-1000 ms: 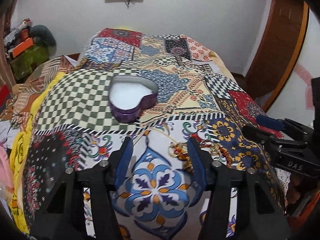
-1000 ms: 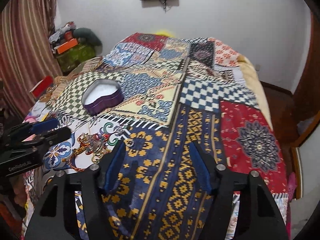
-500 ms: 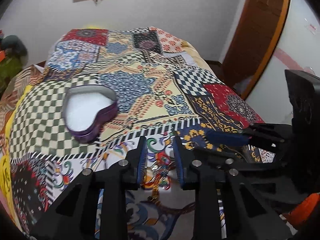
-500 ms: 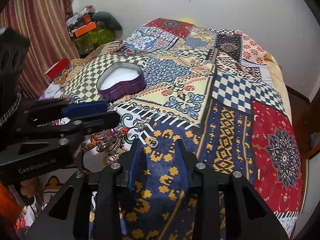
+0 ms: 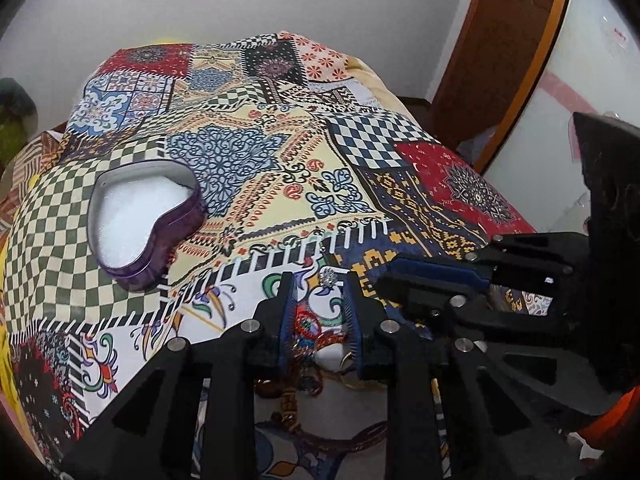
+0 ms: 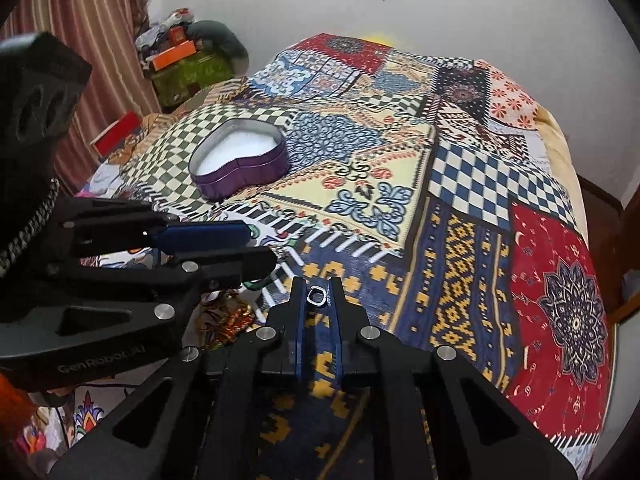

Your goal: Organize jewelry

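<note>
R gripper (image 6: pixel 319 294): jaws have just been closing, now nearly together w/ a small silver ring (image 6: pixel 317 295) pinched between the blue pads at the tips, right over the navy-and-yellow patch of the bedspread (image 6: pixel 460 264).

L gripper (image 5: pixel 318 300): jaws narrowed to a slim gap – they closed in a moment ago and have held since. They straddle a tangled heap of jewelry (image 5: pixel 316 332) (red/orange beaded pieces, gold bits, something white) lying on the white floral patch. Whether the pads actually press on any piece – cannot tell; the tangle sits low between the fingers, partly hidden by them. A small sparkly stud (image 5: pixel 329 278) lies just beyond the L tips, apart from them.

The two grippers are close side by side; in the R view the L one comes in from the left edge w/ its blue pad (image 6: pixel 200 234) showing, and part of the heap peeks out under it.

Further out: heart-shaped purple tin (image 5: pixel 144 220), lid off, white lining, on the green-checked patch – well apart from both grippers, up and to the left. Bedspread covers the whole bed; white wall (image 5: pixel 320 8) behind, wooden door frame (image 5: pixel 520 80) at right in L view, striped curtain (image 6: pixel 100 32) at left in R view.
</note>
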The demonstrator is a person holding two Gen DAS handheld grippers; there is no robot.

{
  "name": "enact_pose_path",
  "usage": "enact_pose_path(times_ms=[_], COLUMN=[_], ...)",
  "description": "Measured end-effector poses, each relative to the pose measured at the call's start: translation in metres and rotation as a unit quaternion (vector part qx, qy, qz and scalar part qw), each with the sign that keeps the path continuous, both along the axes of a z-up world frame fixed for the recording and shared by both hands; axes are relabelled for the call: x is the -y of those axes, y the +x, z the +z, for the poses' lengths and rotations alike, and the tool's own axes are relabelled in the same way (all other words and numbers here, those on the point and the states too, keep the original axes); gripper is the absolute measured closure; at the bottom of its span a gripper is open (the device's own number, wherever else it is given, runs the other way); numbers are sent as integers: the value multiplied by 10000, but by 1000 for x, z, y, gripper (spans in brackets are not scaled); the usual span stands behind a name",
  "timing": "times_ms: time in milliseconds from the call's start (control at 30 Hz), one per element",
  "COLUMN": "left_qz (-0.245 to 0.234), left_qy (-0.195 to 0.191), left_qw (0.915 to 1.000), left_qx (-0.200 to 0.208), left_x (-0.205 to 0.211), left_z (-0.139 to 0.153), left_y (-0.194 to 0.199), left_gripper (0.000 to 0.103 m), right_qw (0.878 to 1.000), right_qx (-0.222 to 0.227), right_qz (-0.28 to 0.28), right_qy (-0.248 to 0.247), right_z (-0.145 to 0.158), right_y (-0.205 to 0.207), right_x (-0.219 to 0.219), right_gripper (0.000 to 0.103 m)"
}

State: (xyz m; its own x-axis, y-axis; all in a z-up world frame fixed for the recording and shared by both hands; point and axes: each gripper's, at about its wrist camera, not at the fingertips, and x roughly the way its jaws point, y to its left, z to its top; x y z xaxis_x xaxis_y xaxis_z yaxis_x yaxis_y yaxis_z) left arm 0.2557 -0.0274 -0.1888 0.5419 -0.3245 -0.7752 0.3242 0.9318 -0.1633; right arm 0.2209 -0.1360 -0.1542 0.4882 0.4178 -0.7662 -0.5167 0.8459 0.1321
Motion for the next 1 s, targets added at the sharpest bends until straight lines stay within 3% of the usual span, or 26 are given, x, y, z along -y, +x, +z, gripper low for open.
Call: enact_pose_path(times_ms=[167, 267, 467, 1000], left_qz=[-33, -68, 5, 466], left_qy=[202, 365, 454, 137], left_qw=[9998, 9993, 9984, 9917], left_qx=[-1, 67, 321, 1191], left_x=[7, 12, 14, -20], left_z=[-3, -5, 2, 80], left_y=[4, 4, -3, -42], left_gripper=[80, 95, 94, 94], right_qw=[9997, 9994, 9990, 9949], right_qx=[-3, 15, 72, 754], right_qz=[-212, -295, -378, -505], right_qy=[132, 169, 233, 451], right_z=[4, 7, 15, 80], right_y=[0, 0, -3, -27], right_x=[14, 19, 22, 8], right_gripper=[94, 94, 94, 94])
